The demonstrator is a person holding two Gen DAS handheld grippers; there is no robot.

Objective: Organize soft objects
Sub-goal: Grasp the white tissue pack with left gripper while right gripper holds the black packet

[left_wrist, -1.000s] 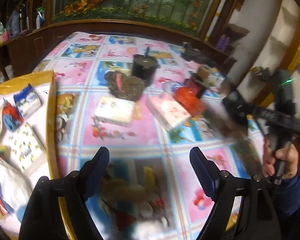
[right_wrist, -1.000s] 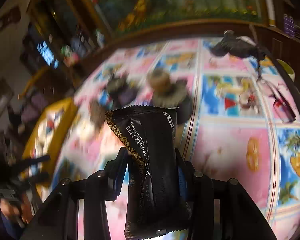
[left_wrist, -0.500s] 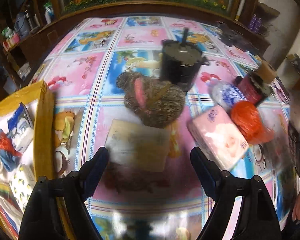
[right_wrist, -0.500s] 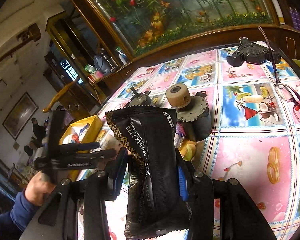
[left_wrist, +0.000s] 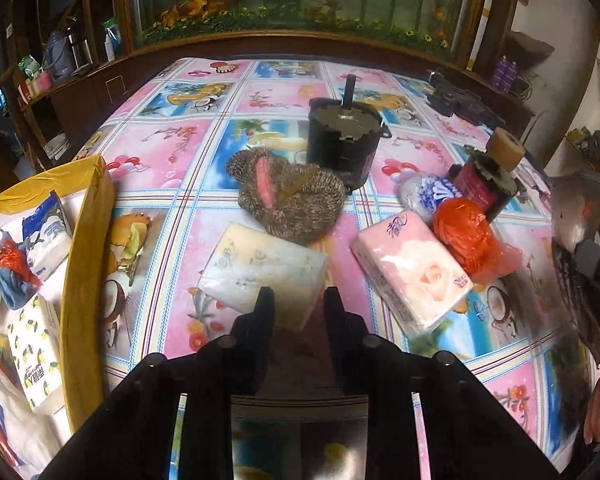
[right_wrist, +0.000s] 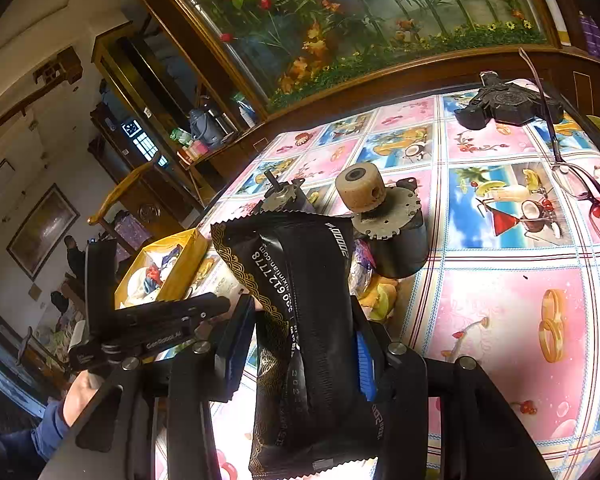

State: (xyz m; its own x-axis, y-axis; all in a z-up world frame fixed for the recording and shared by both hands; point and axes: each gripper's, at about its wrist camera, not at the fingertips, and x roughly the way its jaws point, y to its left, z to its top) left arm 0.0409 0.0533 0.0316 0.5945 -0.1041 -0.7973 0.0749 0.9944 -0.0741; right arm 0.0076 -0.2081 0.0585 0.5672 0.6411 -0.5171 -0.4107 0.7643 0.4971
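- At left, our yellow box [left_wrist: 86,216] holds tissue packs [left_wrist: 46,236].
- Our left gripper [left_wrist: 296,300], jaws just closing, pinches the cream tissue pack [left_wrist: 260,268] on the table.
- Our right gripper [right_wrist: 300,344] clamps a black pouch [right_wrist: 300,300].

The tabletop [left_wrist: 172,148] wears a pink-and-blue picture cloth — on it lie a white tissue pack [left_wrist: 260,268], a pink tissue pack [left_wrist: 412,276], a knitted hat [left_wrist: 292,204], two black motors [left_wrist: 342,140] and a yellow box [left_wrist: 86,240].

Our left gripper [left_wrist: 296,300] angled down, jaws just closing, nearly together, our right gripper [right_wrist: 300,344] clamped around a packet
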